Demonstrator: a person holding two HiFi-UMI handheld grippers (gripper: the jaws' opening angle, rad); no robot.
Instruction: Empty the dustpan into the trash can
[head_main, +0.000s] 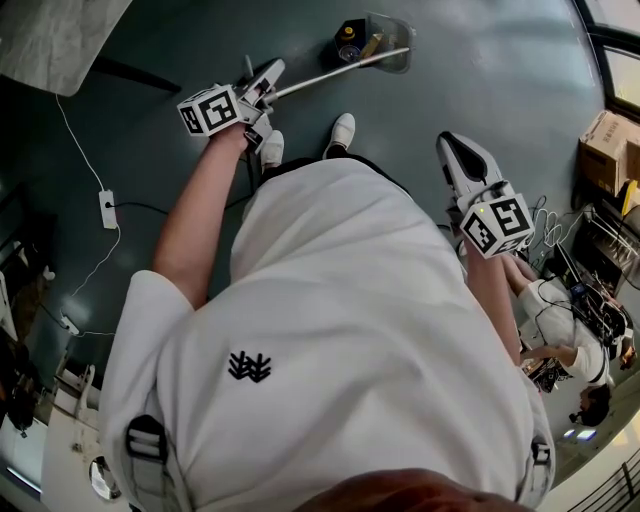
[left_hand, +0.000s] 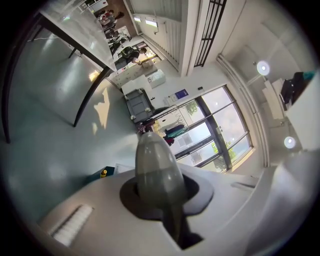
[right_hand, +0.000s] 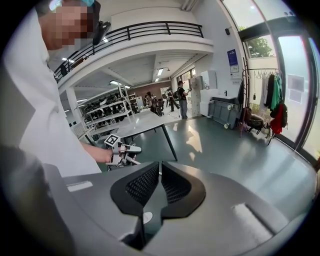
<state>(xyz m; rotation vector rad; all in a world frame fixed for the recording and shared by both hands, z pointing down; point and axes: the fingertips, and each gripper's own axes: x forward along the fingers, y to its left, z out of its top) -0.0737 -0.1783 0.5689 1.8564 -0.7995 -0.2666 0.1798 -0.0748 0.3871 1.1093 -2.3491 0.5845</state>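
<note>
1. The translucent clear-plastic dustpan (head_main: 392, 48) is low over the grey floor (head_main: 480, 70), ahead of the person's white shoes (head_main: 342, 130). It sits at the far end of its long pale rod handle (head_main: 335, 73). Whether it rests on the floor or hangs just clear of it cannot be told.
2. A black item with a yellow part (head_main: 348, 38) lies at the pan's mouth, touching or just beside it.
3. Left gripper (head_main: 262, 88): the jaws are clamped on the upper end of the handle. Its own view shows the grey rounded grip filling the gap between them.
4. Right gripper (head_main: 455, 150): the jaws are pressed almost together on nothing. It is held at the person's right side, well apart from the pan.
5. Assessment of the step: the pan is governed by one gripper at the extreme end of a long lever, so it will tend to swing and twist.
   - It should travel level, mouth up, and be tipped slowly only once it is over the can.
   - The idle right gripper could steady the rod lower down.
6. Risk: the smooth rounded grip may rotate within the jaws and spill the load.
7. Not established:
   - No trash can is identifiable with certainty in any view, and the black item may be litter or a container.
   - The pan's contents are too small to read.
   - The person's torso hides the floor directly below.
</note>
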